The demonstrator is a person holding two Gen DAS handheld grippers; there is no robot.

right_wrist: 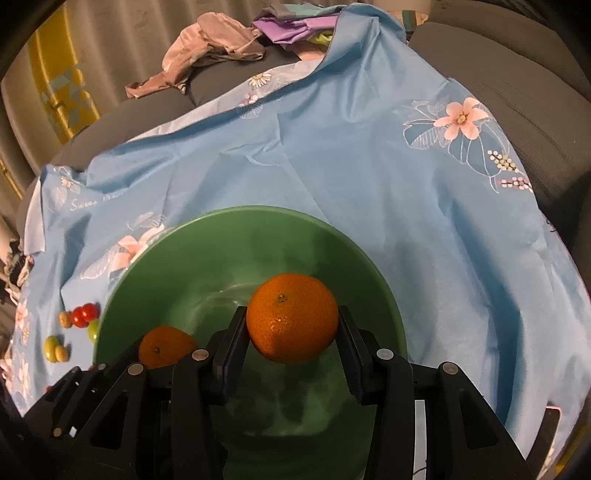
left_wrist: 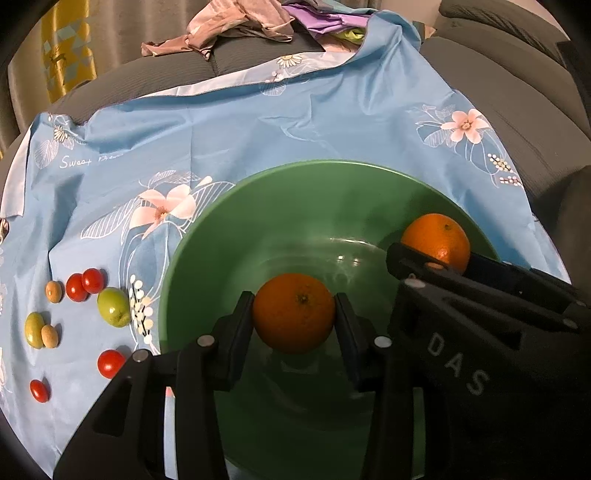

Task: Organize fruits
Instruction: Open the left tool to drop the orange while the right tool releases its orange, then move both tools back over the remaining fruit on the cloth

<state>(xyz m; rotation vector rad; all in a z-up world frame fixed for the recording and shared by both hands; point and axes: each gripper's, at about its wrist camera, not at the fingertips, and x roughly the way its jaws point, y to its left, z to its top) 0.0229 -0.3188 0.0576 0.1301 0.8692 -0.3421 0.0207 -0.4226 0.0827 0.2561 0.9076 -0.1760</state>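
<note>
Gripping one orange apiece, both grippers reach into a green bowl that stands on a blue flowered cloth. In the left wrist view, the left gripper has its two black pads pressed against the left and right flanks of the left orange, stem scar facing up, the fruit lying squarely between the jaws near their tips and above the bowl's floor. The right gripper, seen in its own wrist view, pinches the right orange in the same way, pads touching both sides and the fruit projecting past the fingertips toward the far wall of the bowl. Each view also shows the other tool: the right gripper enters the left view from the right, its orange toward the far right rim, while the left orange appears at the near left in the right view. Both tools slant downward into the bowl, side by side and close together. Whether either orange rests on the bowl's floor cannot be told. On the cloth to the left of the bowl lie the loose small fruits: red tomatoes, a green fruit just beside the rim, and pale oval fruits. Crumpled clothes lie at the far edge, beyond the cloth.
</note>
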